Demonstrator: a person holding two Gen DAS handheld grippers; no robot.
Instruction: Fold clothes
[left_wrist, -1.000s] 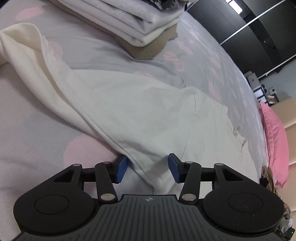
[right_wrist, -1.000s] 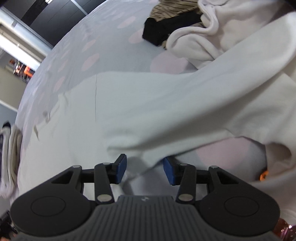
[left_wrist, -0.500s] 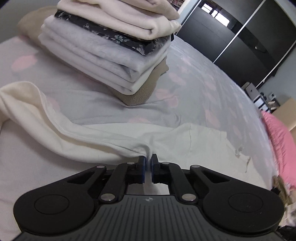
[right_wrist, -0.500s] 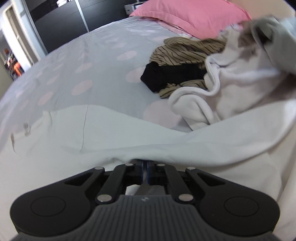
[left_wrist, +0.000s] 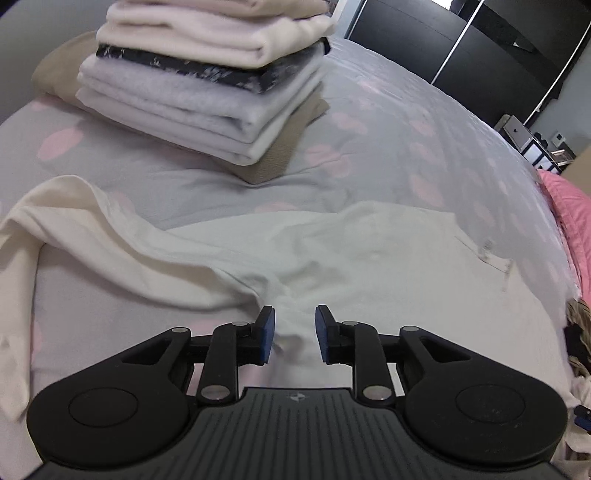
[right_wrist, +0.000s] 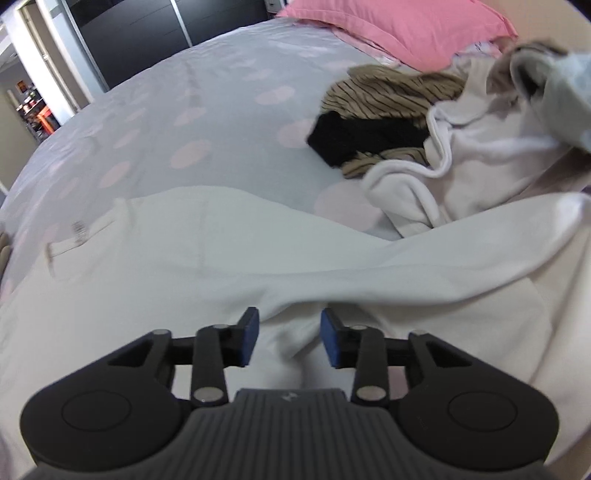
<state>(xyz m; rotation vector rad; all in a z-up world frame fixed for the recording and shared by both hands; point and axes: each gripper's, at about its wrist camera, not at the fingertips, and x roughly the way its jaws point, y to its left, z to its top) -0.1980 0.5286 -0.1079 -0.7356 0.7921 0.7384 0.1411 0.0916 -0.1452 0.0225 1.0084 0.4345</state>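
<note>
In the left wrist view, the left gripper (left_wrist: 292, 334) hangs over a cream white garment (left_wrist: 369, 266) spread flat on the bed (left_wrist: 388, 147), whose cover is grey with pink spots. Its blue-padded fingers (left_wrist: 266, 334) stand apart and are opening; a soft ridge of the garment's cloth lies in the gap between them, but the pads do not press on it. One sleeve (left_wrist: 85, 221) of the garment trails away to the left and bends back toward the near edge. At the far left sits a stack of folded clothes (left_wrist: 207, 77), white, grey, dark patterned and cream layers resting on a tan piece. A pink pillow (left_wrist: 569, 214) shows at the right edge, and dark wardrobe doors (left_wrist: 461, 48) stand beyond the bed.

In the right wrist view, the right gripper (right_wrist: 289, 341) is over the same cream white garment (right_wrist: 184, 258), here filling the near half of the picture. Its fingers (right_wrist: 248, 341) are also apart and opening, with a raised fold of cloth between them, untouched by the pads. A thick fold of the garment runs from the fingers out to the right. Farther off on the right lies a loose heap of unfolded clothes (right_wrist: 480, 147): a pale hooded top, a tan striped piece (right_wrist: 388, 92) and something black (right_wrist: 354, 140) just beside it. The pink pillow (right_wrist: 399, 26) lies at the far end of the bed (right_wrist: 184, 110).
</note>
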